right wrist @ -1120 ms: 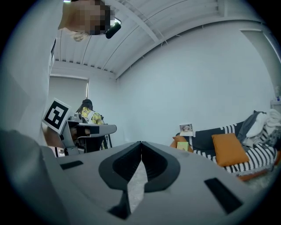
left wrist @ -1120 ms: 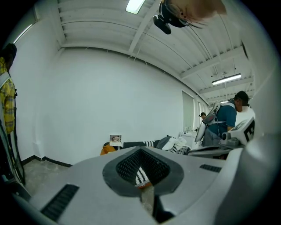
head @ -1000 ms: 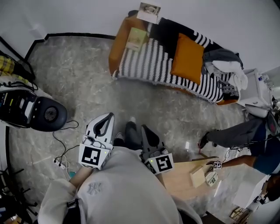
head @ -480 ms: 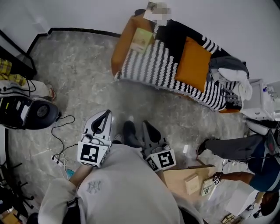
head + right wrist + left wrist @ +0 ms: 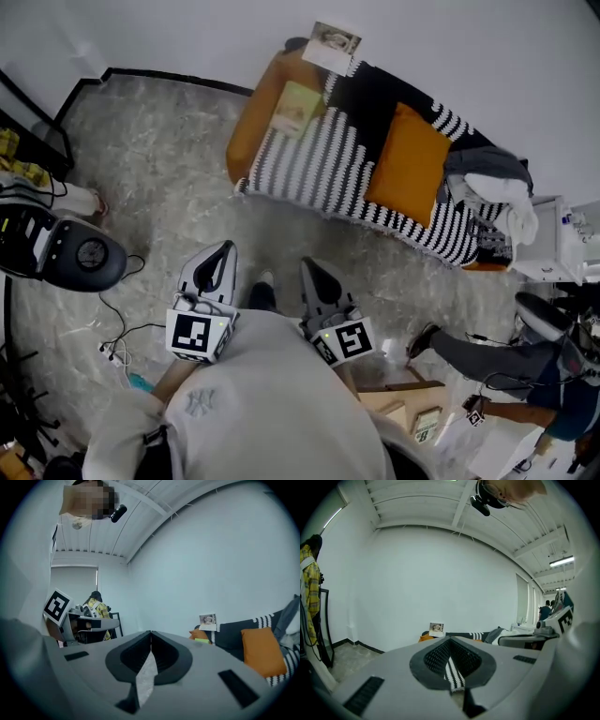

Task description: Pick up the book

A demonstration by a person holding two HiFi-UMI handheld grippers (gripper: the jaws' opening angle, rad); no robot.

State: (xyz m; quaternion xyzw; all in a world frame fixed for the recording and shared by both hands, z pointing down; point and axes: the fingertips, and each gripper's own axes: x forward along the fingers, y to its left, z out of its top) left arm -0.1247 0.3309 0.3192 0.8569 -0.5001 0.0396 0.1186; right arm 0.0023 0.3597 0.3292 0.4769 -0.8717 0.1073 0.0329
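Item: thin pale-green book (image 5: 295, 105). It lay flat on the left end of the orange sofa (image 5: 246, 131), beside a black-and-white striped blanket (image 5: 314, 159), and was not picked up. The left gripper (image 5: 223, 255) and right gripper (image 5: 312, 274) were well apart from it, jaws together and empty. Outstanding: approach, grasp, lift.

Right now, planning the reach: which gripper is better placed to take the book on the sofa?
Right, marginally: the book lies almost straight ahead of the right gripper; the left gripper sits further aside. Both far off.
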